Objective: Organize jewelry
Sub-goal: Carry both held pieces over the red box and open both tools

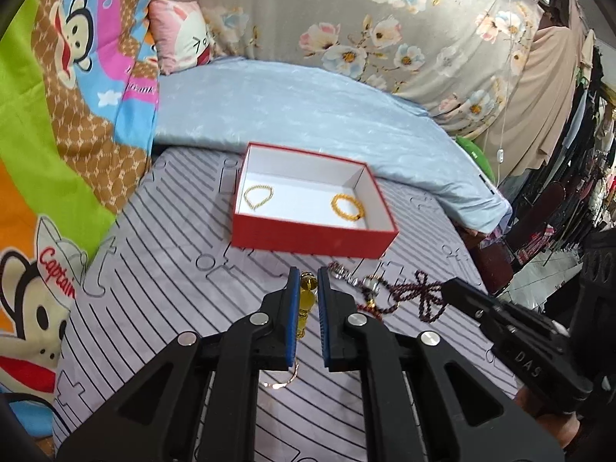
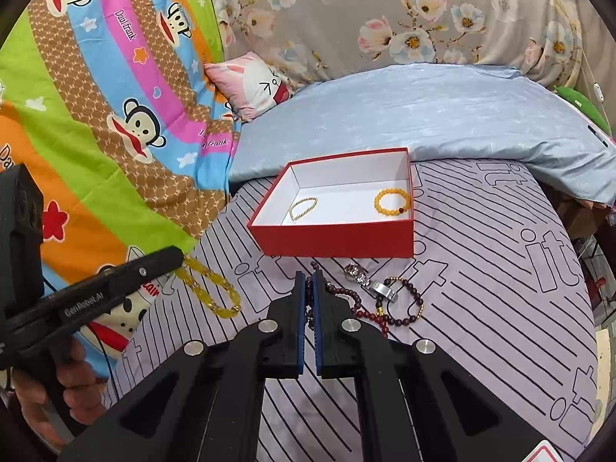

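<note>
"Captain" is showing on the cartoon blanket (image 1: 57, 269); "DAS" is showing on the right claw (image 1: 448, 288); "GenRobot.AI" is showing on the left claw (image 2: 181, 256).

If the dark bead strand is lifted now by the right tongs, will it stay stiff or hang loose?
Probably loose: the dark bead strand lies in slack curves on the sheet. Its beads look round, so it may slip from the right tongs.

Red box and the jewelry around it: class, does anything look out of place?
Yes. The red box holds only two bracelets; a watch and dark bead strings lie tangled on the bedsheet before it.
</note>
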`<control>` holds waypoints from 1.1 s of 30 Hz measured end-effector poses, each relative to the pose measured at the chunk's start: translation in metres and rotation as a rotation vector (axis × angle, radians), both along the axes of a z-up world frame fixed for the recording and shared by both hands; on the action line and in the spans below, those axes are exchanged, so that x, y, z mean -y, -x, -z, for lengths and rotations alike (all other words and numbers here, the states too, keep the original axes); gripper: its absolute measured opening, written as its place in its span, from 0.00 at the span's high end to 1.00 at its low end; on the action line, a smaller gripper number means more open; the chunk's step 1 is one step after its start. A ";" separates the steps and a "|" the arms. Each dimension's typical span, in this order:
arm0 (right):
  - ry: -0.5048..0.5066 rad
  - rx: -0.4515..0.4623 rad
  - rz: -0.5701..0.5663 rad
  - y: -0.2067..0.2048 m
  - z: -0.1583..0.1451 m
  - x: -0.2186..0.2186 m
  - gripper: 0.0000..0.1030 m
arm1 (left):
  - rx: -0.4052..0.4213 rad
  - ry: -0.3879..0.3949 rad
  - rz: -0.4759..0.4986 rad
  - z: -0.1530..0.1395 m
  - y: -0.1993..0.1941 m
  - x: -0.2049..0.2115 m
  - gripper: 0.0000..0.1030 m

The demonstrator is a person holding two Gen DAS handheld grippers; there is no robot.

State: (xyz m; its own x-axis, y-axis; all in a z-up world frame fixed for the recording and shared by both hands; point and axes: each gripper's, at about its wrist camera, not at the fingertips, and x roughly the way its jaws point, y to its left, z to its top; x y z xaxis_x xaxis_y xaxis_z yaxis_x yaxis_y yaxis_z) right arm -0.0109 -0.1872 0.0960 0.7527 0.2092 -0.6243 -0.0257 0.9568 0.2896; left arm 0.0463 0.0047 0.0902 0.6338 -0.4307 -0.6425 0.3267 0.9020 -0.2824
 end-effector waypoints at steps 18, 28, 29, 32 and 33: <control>0.045 0.093 0.061 -0.070 -0.033 0.029 0.97 | 0.129 0.030 0.053 -0.066 -0.073 0.032 0.92; 0.010 0.051 0.059 -0.137 -0.017 0.042 0.97 | 0.107 0.012 0.040 -0.053 -0.136 0.056 0.92; 0.004 0.045 0.057 -0.142 -0.014 0.043 0.97 | 0.095 0.011 0.042 -0.049 -0.143 0.059 0.92; -0.003 0.023 0.053 -0.157 -0.003 0.043 0.97 | 0.079 0.011 0.041 -0.040 -0.157 0.065 0.92; -0.001 0.018 0.051 -0.161 -0.001 0.042 0.97 | 0.074 0.010 0.042 -0.037 -0.160 0.067 0.92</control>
